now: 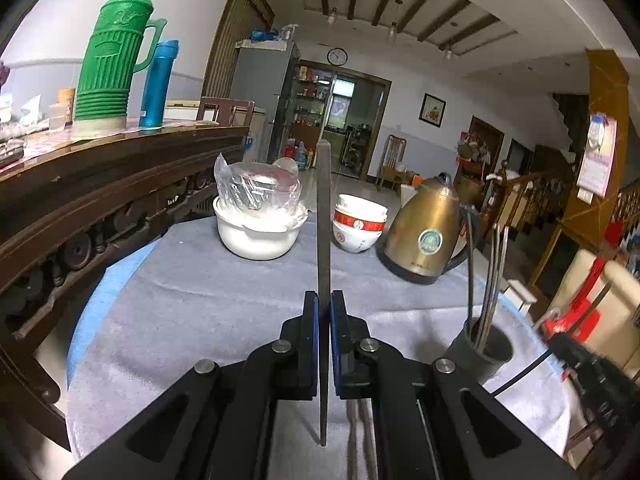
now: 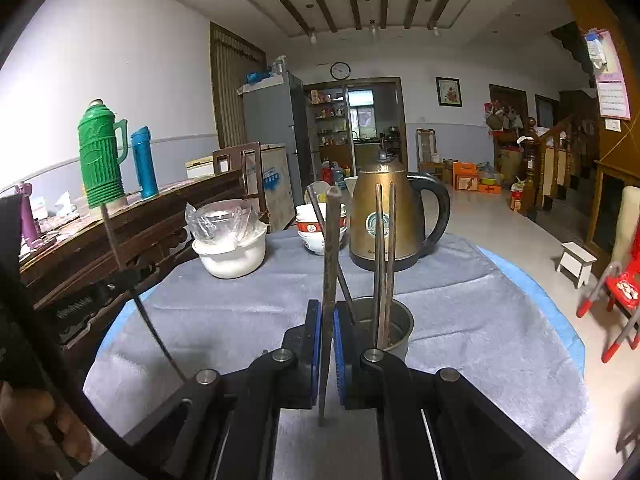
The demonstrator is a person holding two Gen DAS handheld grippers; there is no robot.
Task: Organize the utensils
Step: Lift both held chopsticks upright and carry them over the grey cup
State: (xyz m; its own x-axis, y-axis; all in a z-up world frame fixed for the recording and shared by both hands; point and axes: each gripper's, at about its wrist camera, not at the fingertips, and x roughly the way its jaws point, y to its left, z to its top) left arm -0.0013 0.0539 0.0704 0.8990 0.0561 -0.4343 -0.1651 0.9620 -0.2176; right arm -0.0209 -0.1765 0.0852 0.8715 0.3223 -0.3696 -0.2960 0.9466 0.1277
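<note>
My left gripper is shut on a long dark chopstick that stands upright above the grey cloth. A dark metal utensil cup with several chopsticks in it stands to its right. My right gripper is shut on another upright chopstick, just left of the same cup, which holds several chopsticks. The left gripper and its chopstick show at the left edge of the right wrist view.
On the grey cloth stand a white pot with a plastic-wrapped glass bowl, stacked red-and-white bowls and a brass kettle. A dark wooden sideboard with a green thermos lies left. A red chair is right.
</note>
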